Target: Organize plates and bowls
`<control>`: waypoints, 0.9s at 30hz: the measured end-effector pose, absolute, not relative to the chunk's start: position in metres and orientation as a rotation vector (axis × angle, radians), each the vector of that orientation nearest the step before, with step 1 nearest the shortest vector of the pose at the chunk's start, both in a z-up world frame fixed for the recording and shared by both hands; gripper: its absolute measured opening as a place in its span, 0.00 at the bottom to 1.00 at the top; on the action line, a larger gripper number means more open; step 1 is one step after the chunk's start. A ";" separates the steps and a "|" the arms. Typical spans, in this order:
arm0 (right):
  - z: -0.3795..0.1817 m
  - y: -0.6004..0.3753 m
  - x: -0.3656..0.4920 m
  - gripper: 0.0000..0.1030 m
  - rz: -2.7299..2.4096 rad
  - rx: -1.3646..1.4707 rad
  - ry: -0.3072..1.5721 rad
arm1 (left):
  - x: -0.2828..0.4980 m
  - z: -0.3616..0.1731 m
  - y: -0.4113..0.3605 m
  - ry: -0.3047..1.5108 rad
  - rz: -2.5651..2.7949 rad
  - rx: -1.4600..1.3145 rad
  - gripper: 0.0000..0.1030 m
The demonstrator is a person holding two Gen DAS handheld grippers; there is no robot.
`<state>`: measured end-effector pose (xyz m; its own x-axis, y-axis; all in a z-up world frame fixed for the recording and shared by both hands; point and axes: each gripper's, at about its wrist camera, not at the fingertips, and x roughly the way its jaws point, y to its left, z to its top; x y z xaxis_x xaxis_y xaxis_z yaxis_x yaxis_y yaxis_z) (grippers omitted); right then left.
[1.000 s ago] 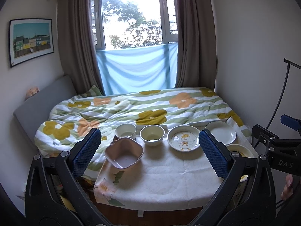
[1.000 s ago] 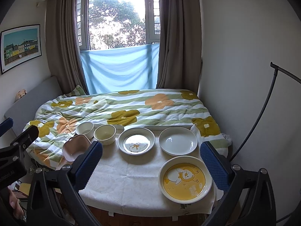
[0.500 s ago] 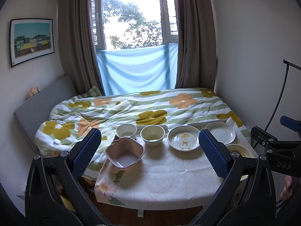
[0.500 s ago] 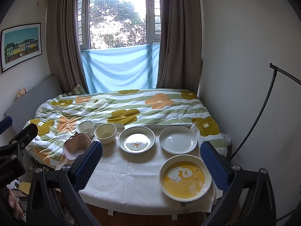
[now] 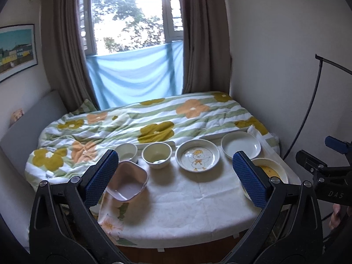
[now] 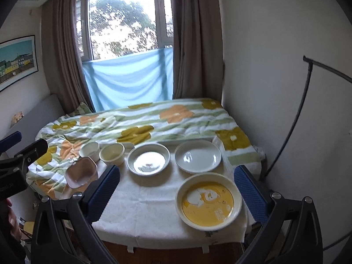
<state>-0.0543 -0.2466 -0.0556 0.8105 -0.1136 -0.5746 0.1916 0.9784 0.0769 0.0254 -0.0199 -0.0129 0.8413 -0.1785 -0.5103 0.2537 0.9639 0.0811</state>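
On the white tablecloth [image 5: 176,195] stand a pink square bowl [image 5: 129,182], a small white bowl [image 5: 126,151], a cream bowl [image 5: 156,155], a duck plate [image 5: 198,158], a plain white plate [image 5: 241,147] and a yellow plate [image 6: 208,201]. The same dishes show in the right wrist view: the pink bowl [image 6: 81,171], the cream bowl [image 6: 112,154], the duck plate [image 6: 149,159] and the white plate [image 6: 198,156]. My left gripper [image 5: 176,178] is open above the table's front, holding nothing. My right gripper [image 6: 178,189] is open too, its pads either side of the yellow plate and nearer the camera.
Behind the table lies a bed with a flowered quilt [image 5: 154,123], below a curtained window [image 5: 136,22]. A white wall [image 6: 275,88] and a black curved cable [image 6: 308,110] close the right side. The table's front edge [image 6: 167,239] is near.
Both grippers have moved forward and tilted down toward the table, so the dishes look larger and nearer. Both stay open, and no dish has moved.
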 end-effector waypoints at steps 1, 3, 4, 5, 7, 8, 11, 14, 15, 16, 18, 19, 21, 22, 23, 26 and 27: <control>-0.062 -0.253 -0.053 1.00 -0.172 0.152 0.652 | 0.031 -0.018 -0.028 0.537 -0.259 0.156 1.00; -0.075 -0.270 -0.055 1.00 -0.182 0.214 0.687 | 0.042 -0.032 -0.041 0.574 -0.323 0.170 1.00; -0.081 -0.277 -0.056 1.00 -0.182 0.241 0.696 | 0.049 -0.040 -0.053 0.597 -0.349 0.180 1.00; -0.088 -0.286 -0.056 1.00 -0.183 0.273 0.714 | 0.056 -0.049 -0.062 0.626 -0.369 0.187 1.00; -0.103 -0.303 -0.055 1.00 -0.196 0.320 0.746 | 0.069 -0.069 -0.080 0.688 -0.417 0.191 1.00; -0.113 -0.312 -0.054 1.00 -0.199 0.341 0.762 | 0.076 -0.079 -0.089 0.718 -0.444 0.188 1.00; -0.144 -0.342 -0.050 1.00 -0.190 0.424 0.806 | 0.100 -0.117 -0.119 0.829 -0.526 0.181 1.00; -0.177 -0.372 -0.041 0.99 -0.171 0.517 0.845 | 0.124 -0.159 -0.147 0.950 -0.580 0.165 1.00; -0.187 -0.382 -0.038 0.99 -0.163 0.548 0.857 | 0.131 -0.171 -0.153 0.985 -0.596 0.155 1.00; -0.198 -0.393 -0.034 0.98 -0.146 0.591 0.864 | 0.138 -0.184 -0.160 1.020 -0.609 0.147 1.00; -0.217 -0.408 -0.026 0.90 -0.132 0.653 0.895 | 0.151 -0.207 -0.174 1.079 -0.626 0.146 1.00; -0.227 -0.415 -0.021 0.86 -0.120 0.678 0.916 | 0.157 -0.219 -0.181 1.104 -0.628 0.151 1.00; -0.249 -0.426 -0.009 0.68 -0.095 0.709 0.970 | 0.165 -0.240 -0.194 1.150 -0.640 0.151 0.96; -0.259 -0.430 -0.004 0.64 -0.090 0.717 0.997 | 0.169 -0.248 -0.197 1.178 -0.647 0.145 0.92; -0.267 -0.435 -0.001 0.60 -0.085 0.722 1.010 | 0.172 -0.257 -0.200 1.203 -0.659 0.140 0.89; -0.282 -0.446 0.008 0.59 -0.089 0.721 1.032 | 0.185 -0.281 -0.212 1.270 -0.670 0.142 0.73; -0.286 -0.449 0.010 0.57 -0.088 0.724 1.037 | 0.190 -0.290 -0.216 1.287 -0.670 0.145 0.66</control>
